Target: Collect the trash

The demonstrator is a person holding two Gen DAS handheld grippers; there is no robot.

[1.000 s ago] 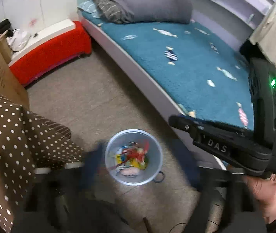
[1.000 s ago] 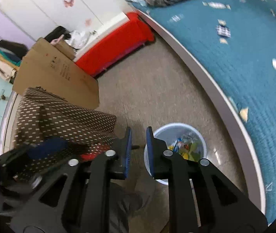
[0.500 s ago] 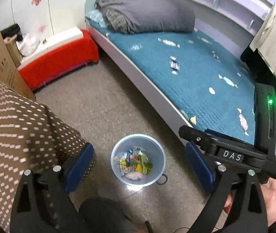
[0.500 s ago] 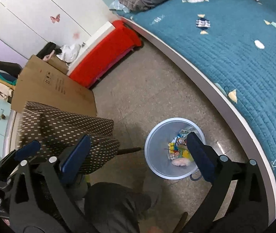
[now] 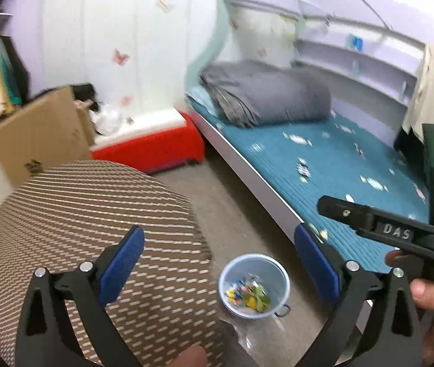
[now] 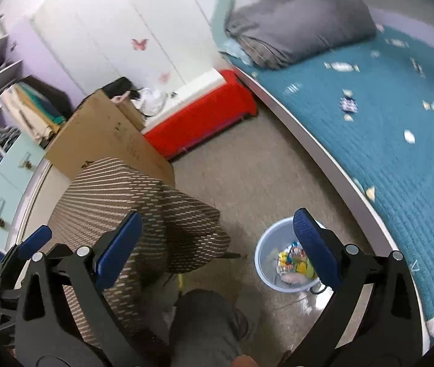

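Note:
A pale blue bin (image 5: 253, 286) holding colourful wrappers stands on the floor by the bed; it also shows in the right wrist view (image 6: 287, 260). Several candy wrappers (image 5: 297, 138) lie scattered on the teal bed cover (image 5: 324, 165), also seen from the right wrist (image 6: 347, 104). My left gripper (image 5: 220, 263) is open and empty, high above the bin. My right gripper (image 6: 218, 238) is open and empty, above the floor left of the bin. The body of the right gripper (image 5: 400, 232) shows at the right of the left wrist view.
A brown dotted cloth (image 5: 88, 229) covers a rounded seat at the left. A cardboard box (image 6: 109, 134) and a red bench (image 6: 198, 119) stand behind it. A grey folded duvet (image 5: 265, 94) lies at the bed's head. My leg (image 6: 204, 327) is below.
Both grippers have risen and tilted up, so the bin looks smaller and lower. The right gripper went from shut to open; the left stayed open.

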